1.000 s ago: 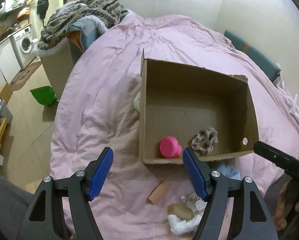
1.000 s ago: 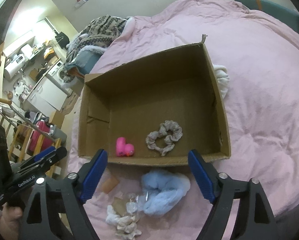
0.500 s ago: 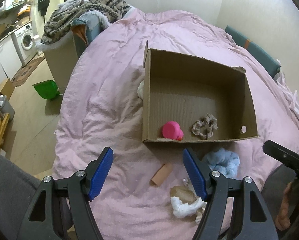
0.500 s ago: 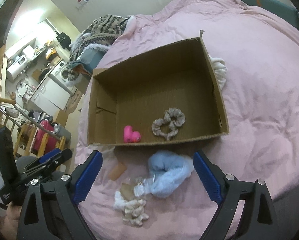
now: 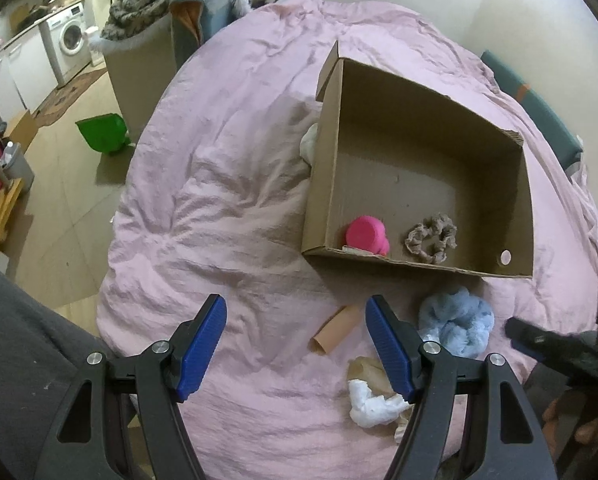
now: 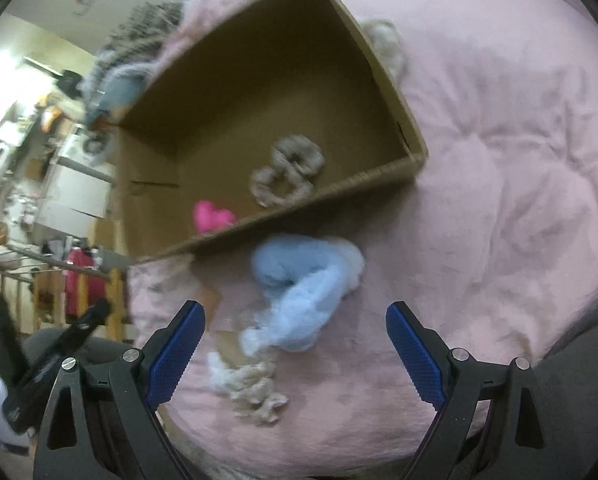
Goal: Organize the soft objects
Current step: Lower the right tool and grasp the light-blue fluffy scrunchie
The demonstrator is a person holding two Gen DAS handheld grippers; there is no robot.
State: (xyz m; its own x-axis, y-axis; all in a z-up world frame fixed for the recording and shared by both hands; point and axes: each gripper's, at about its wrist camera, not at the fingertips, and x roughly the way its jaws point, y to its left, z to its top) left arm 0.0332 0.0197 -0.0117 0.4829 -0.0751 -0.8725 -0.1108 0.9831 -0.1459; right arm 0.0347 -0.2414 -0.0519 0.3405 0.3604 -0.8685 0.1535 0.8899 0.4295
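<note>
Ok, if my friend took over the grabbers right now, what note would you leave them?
Left tool: open, empty, above the pink bedcover.
Right tool: open, empty; it has just been opening wider, pointing at the fluffy blue thing.
Done: the pink toy and the beige scrunchie are in the cardboard box.
Left: the fluffy blue thing, the tan tube and the white scrunchie lie on the bedcover in front of the box. Probably take the blue one first.
</note>
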